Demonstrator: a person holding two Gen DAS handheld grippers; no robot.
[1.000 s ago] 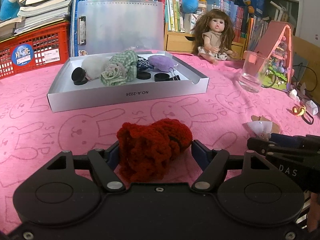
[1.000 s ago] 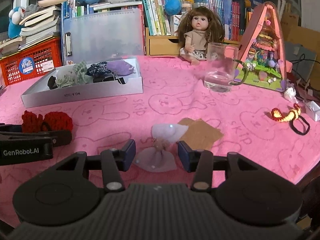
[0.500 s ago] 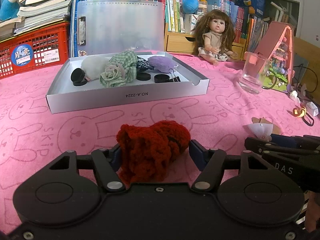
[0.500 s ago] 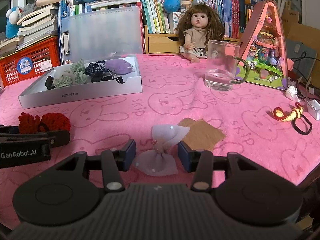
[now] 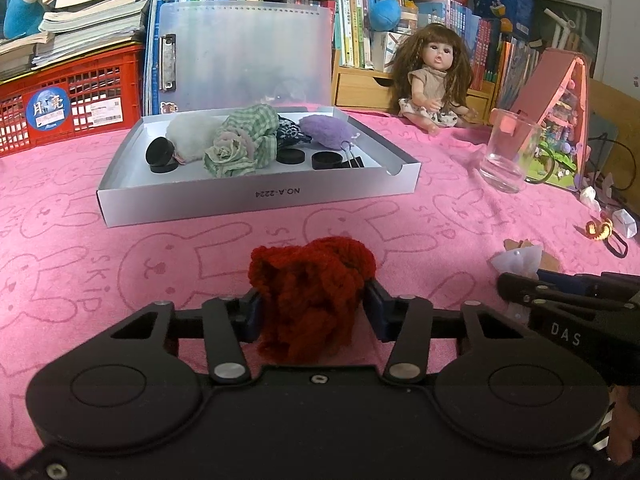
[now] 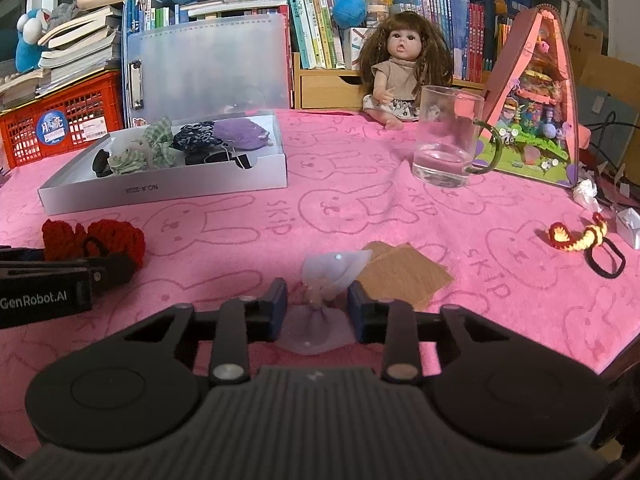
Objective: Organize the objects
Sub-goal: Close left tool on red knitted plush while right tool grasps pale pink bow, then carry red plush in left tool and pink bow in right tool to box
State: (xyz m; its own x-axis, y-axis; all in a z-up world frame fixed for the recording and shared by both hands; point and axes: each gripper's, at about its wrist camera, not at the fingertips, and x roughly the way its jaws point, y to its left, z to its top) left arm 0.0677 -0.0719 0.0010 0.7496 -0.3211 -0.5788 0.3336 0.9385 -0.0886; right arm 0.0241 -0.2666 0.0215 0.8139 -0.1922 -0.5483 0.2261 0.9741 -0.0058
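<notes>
A: What has the right claw (image 6: pixel 316 310) got?
B: Its pads pinch a pale lilac bow (image 6: pixel 326 280), just beside the brown card (image 6: pixel 404 276) on the pink counter (image 6: pixel 360 208).

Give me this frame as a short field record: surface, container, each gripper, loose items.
surface: pink bunny-print cloth
container: white box, open, holding fabric hair ties and black round pieces
left gripper: jaws closing, pads pressing on the red knitted scrunchie
right gripper: shut on the pale lilac bow at its knot
loose items: brown card squares, red-yellow hair tie, glass mug
</notes>
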